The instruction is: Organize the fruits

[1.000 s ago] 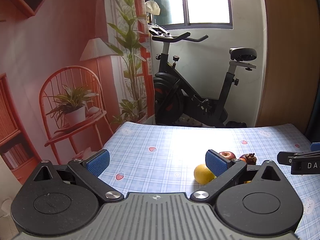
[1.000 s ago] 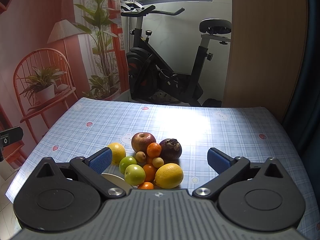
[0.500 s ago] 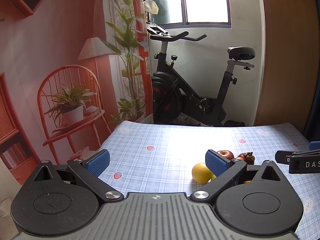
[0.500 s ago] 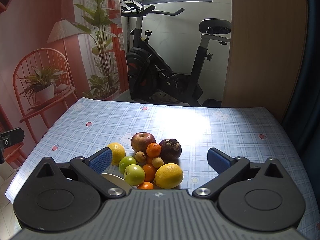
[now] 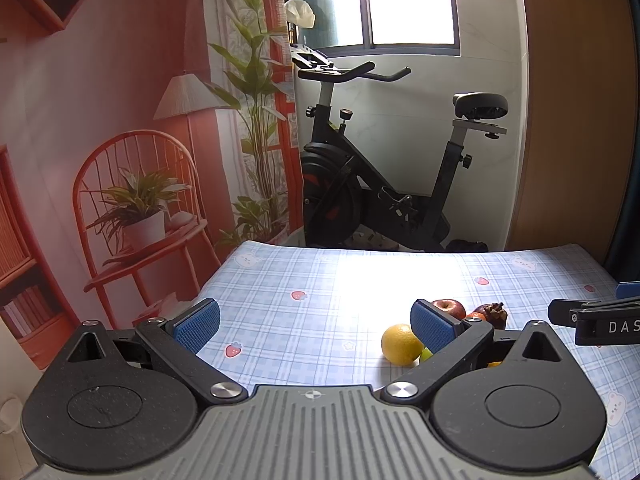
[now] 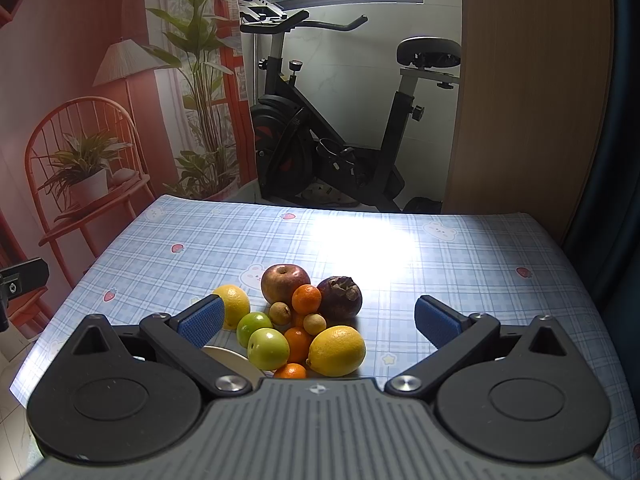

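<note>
Loose fruit cluster on table: red-brown apple (image 6: pixel 285 282), dark purple mangosteen (image 6: pixel 340 297), two yellow lemons (image 6: pixel 337 350), two green apples (image 6: pixel 267 349), small orange tangerines (image 6: pixel 306 299), tan longans (image 6: pixel 280 313), all touching.

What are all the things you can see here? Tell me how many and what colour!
Apple: 1, red, far side of the fruit pile.
Mangosteen: 1, dark purple, right of the apple.
Lemons: 2, yellow, one near right, one at left edge of the pile.
Green apples: 2, green, near left.
Tangerines: at least 3, orange, middle and near edge.
Longans: 2, tan, middle.
Plate: 1, white, mostly hidden at the near left.
Tablecloth: 1, blue plaid.
Exercise bike: 1, black, behind the table.
Left gripper: open, blue pads.
Right gripper: open, over the pile.
</note>
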{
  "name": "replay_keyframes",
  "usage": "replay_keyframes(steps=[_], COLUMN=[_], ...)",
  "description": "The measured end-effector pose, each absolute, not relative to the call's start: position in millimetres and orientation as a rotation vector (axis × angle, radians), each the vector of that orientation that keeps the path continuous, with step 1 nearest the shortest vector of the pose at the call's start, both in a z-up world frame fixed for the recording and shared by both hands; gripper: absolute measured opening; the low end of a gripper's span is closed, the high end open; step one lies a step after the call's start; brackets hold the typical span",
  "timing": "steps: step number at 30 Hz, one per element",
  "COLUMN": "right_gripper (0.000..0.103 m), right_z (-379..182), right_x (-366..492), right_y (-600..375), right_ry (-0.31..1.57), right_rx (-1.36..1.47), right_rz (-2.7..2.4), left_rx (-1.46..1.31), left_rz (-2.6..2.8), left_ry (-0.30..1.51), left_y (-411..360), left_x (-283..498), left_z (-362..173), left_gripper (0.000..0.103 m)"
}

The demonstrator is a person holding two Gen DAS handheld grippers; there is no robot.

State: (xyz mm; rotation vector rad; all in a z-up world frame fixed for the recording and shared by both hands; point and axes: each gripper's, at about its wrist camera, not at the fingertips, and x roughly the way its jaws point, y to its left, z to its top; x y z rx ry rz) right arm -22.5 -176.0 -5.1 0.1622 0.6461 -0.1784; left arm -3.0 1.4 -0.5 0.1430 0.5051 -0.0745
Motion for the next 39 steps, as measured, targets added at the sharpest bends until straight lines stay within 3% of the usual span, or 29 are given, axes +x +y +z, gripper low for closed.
replay_keyframes(steps=[31,34,39], right_gripper=[0.102,0.102,0.102], right_z=[-26.1,-43.2,-72.4], right_x=[-21.1,-20.3,-22.5], right_y=[-188.8,-198.3,-213.6], right_ry=[0.636,0.63,0.6], right_rx=[0.221,0.26,0.297], right_rz=[-0.161,-0.158,-0.177], left_rx=[0.108,0.089,0.063], left_rz=[-0.054,-0.071,-0.129], left_ry=[0.471,0.459,0.485], left_y=[3.6,6.6,9.8], left_x=[3.0,7.5,19.5], left_z=[-10.9,-16.8,-32.5], left_gripper=[0.102,0.092,0.091])
